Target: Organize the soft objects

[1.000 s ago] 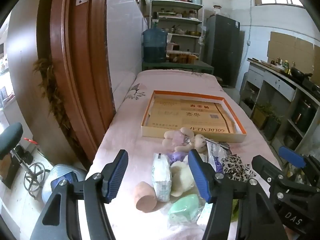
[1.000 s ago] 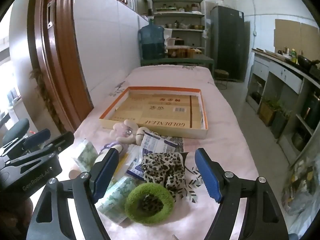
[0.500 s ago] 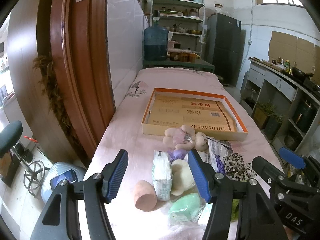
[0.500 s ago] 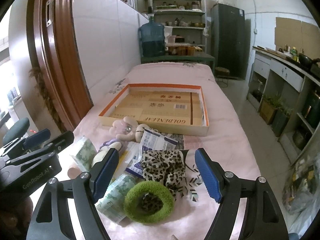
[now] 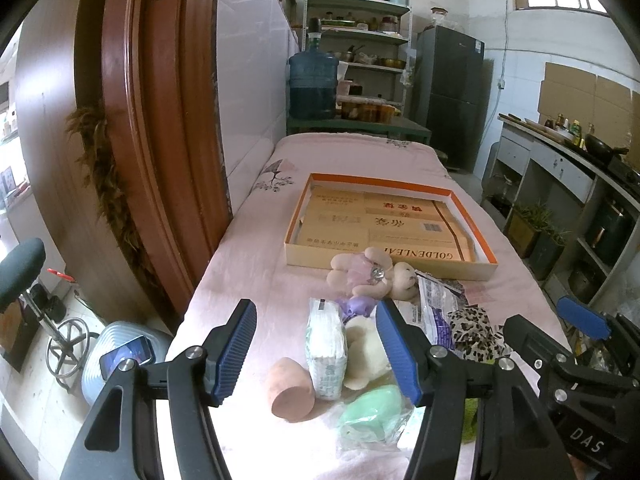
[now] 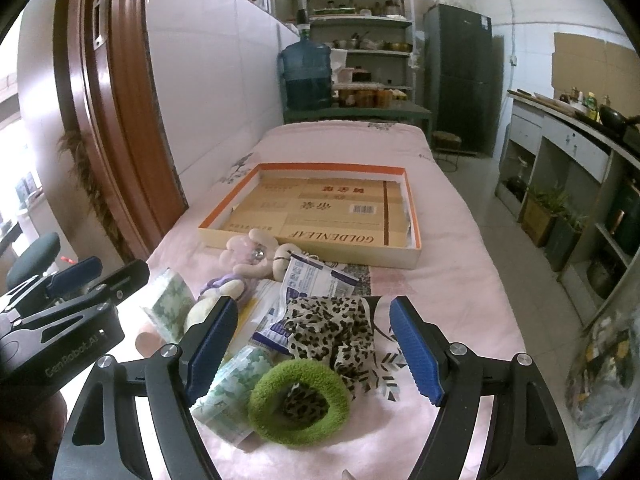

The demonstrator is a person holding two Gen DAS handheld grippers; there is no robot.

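Observation:
A pile of soft things lies on the pink cloth: a tissue pack (image 5: 325,354), a pink sponge (image 5: 291,389), a white plush (image 5: 366,352), a green sponge in plastic (image 5: 374,410), a bear plush (image 5: 370,274), a leopard cloth (image 6: 332,326) and a green ring (image 6: 298,400). My left gripper (image 5: 316,354) is open above the tissue pack. My right gripper (image 6: 314,354) is open above the leopard cloth and green ring. An orange-rimmed cardboard box lid (image 5: 298,250) lies behind the pile, also in the right wrist view (image 6: 416,216).
A brown door frame (image 5: 160,140) and white wall run along the table's left. A water jug (image 5: 314,86), shelves and a dark fridge (image 5: 452,96) stand at the far end. A counter (image 6: 572,152) lines the right side beyond a floor gap.
Both grippers stay open and have drawn back and up slightly; the objects have not moved.

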